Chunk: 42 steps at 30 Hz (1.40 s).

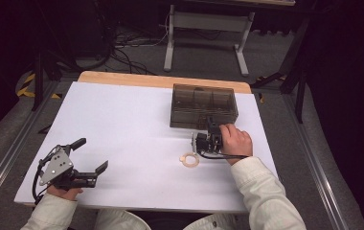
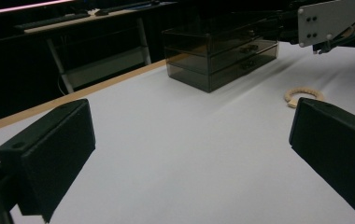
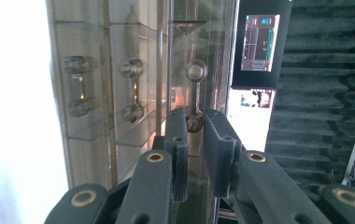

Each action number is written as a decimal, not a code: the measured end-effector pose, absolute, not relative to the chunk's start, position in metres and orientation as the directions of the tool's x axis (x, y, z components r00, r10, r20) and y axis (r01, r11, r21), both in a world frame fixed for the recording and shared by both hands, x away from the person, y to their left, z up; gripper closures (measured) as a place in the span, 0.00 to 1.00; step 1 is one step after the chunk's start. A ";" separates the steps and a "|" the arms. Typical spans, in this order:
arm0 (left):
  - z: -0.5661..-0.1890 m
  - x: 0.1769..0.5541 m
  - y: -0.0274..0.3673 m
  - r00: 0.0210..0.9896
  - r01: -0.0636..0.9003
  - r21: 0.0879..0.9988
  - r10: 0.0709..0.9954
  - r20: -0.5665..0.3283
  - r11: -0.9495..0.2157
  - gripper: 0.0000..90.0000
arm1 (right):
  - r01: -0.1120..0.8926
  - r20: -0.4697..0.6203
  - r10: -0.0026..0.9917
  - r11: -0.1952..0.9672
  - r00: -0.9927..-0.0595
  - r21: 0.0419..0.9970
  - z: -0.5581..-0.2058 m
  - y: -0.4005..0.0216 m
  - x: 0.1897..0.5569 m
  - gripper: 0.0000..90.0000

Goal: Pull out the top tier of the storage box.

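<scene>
A smoked see-through drawer box [image 1: 203, 104] stands at the back right of the white table [image 1: 122, 124]. My right gripper [image 1: 211, 127] is at the box's front, turned on its side. In the right gripper view its jaws [image 3: 195, 125] close on the lower end of one metal drawer handle [image 3: 195, 93], the one farthest from the table. Two more handles [image 3: 132, 88] show beside it. A pale ring [image 1: 189, 159] lies flat on the table just in front of that hand. My left gripper [image 1: 94, 153] rests at the front left, open, with nothing between its pads [image 2: 49, 154].
The box [image 2: 217, 51] and the ring [image 2: 303, 94] lie ahead of the left gripper, with the right gripper's grey plate [image 2: 330, 18] above them. A wooden strip [image 1: 161, 80] edges the table's far side. A desk frame and cables sit on the floor beyond.
</scene>
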<state>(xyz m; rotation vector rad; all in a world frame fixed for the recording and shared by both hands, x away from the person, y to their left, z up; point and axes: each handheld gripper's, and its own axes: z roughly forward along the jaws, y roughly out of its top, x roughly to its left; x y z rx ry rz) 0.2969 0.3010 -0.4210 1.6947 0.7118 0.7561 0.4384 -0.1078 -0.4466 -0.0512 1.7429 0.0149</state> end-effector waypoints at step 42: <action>-0.421 0.296 0.299 0.619 0.080 0.971 0.775 0.131 -0.227 0.01 | -0.200 -0.954 0.076 0.970 -0.290 0.138 -0.407 -0.120 0.384 0.62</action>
